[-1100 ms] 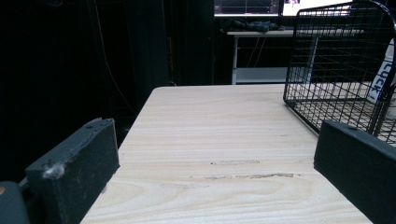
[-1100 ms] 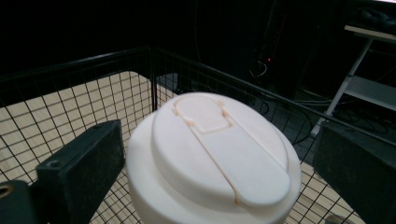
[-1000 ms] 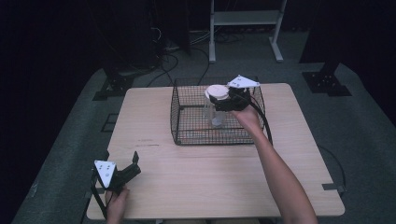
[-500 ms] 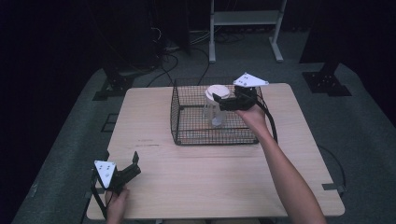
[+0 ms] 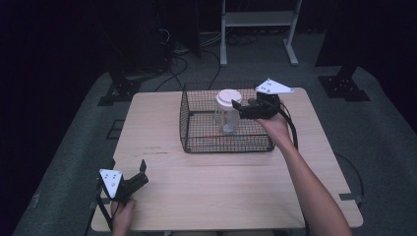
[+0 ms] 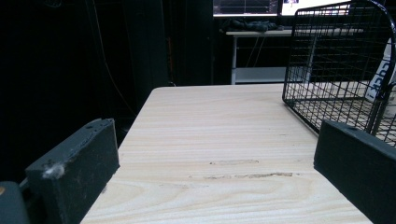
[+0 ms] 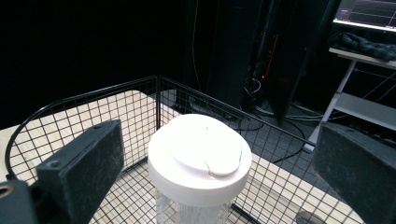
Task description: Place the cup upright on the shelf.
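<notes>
**White-lidded jar stands in the wire basket, our right jaws wide around it**

White plastic caps the clear jar (image 5: 227, 114), which stands upright inside the black wire basket (image 5: 196, 129) just above the centre of the high view. The basket sits on the pale wooden table (image 5: 221, 187), toward its far edge, with its tall wall at the left and its low rim toward the bottom of the frame.

Our right gripper (image 5: 237, 109) comes in from the right of the high view, at the basket's right side and level with the jar's lid (image 5: 228, 98). The grey three-cornered plate rides on top of it, and our right hand (image 5: 273, 127) grips it from below. In the right gripper view the lid (image 7: 200, 156) fills the lower centre of the frame, with a flat flip tab on its top. Our two black jaws stand wide apart, one at the lower left of that frame and one at the lower right, with the lid between them and clear gaps on both sides. They hold nothing, and we see no contact with the jar.

Our left gripper (image 5: 141, 173) rests at the lower left of the high view, near the table's near left corner and well apart from the basket. In the left gripper view its jaws are also spread wide and empty, with bare wood between them. The basket (image 6: 336, 56) shows at the upper right of that frame.
</notes>
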`<state>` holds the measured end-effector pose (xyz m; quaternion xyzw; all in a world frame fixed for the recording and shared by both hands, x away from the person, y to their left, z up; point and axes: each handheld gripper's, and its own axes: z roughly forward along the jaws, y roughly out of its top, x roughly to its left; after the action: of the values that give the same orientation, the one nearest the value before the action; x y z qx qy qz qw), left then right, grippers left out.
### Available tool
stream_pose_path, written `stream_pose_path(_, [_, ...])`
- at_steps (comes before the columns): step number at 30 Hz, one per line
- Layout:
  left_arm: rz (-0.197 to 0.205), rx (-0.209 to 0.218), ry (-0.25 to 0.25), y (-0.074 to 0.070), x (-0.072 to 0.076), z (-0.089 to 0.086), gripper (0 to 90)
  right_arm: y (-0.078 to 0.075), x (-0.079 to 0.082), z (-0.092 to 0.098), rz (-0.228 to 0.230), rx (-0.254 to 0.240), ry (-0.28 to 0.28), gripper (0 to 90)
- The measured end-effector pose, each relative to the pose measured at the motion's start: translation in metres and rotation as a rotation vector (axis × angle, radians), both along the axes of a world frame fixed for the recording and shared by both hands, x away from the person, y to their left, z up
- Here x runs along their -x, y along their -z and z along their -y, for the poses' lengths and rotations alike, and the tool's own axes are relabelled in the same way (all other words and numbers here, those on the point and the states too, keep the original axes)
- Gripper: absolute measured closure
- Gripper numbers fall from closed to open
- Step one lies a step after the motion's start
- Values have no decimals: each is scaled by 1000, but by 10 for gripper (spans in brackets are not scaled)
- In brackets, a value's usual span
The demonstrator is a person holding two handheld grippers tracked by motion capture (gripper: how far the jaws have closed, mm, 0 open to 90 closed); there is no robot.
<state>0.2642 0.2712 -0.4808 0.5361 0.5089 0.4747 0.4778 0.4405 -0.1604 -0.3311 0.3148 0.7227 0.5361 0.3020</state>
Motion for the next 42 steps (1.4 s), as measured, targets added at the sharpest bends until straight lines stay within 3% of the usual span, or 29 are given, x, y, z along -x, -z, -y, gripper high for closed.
stream_pose_path(22, [0,-7,4,0,0,0,0,-8,28,27,18,15,2,16])
stream_pose_path(42, [0,-10,2,0,0,1,0,3,46,56,0,6,14,16])
